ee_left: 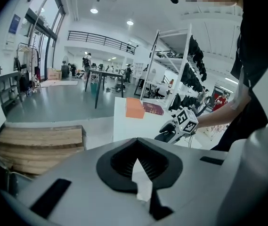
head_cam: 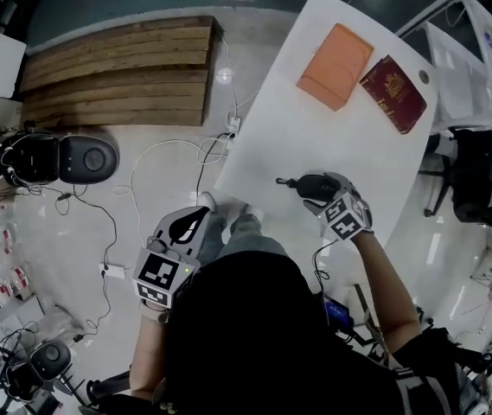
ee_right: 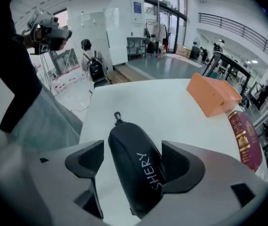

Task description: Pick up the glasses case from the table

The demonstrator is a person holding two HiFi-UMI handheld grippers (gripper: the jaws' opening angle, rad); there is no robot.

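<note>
Right gripper [ee_right: 133,153] straddles the glasses case [ee_right: 138,178] on the table [ee_right: 171,102], jaws spread, not pinching. The case's long axis runs between them. Left gripper [ee_left: 137,163] is pressed together, well apart.

On the white rectangular table [head_cam: 315,137], the black zippered glasses case [ee_right: 138,178] lies near the person's edge, between the jaws of the right gripper [ee_right: 132,147]. At the far end, well apart from the case, a maroon booklet [head_cam: 394,92] lies just right of an orange cardboard box [head_cam: 335,66]. The left gripper [head_cam: 195,219] is off the table's left corner.

Bright, even lighting; strong fisheye edges.
</note>
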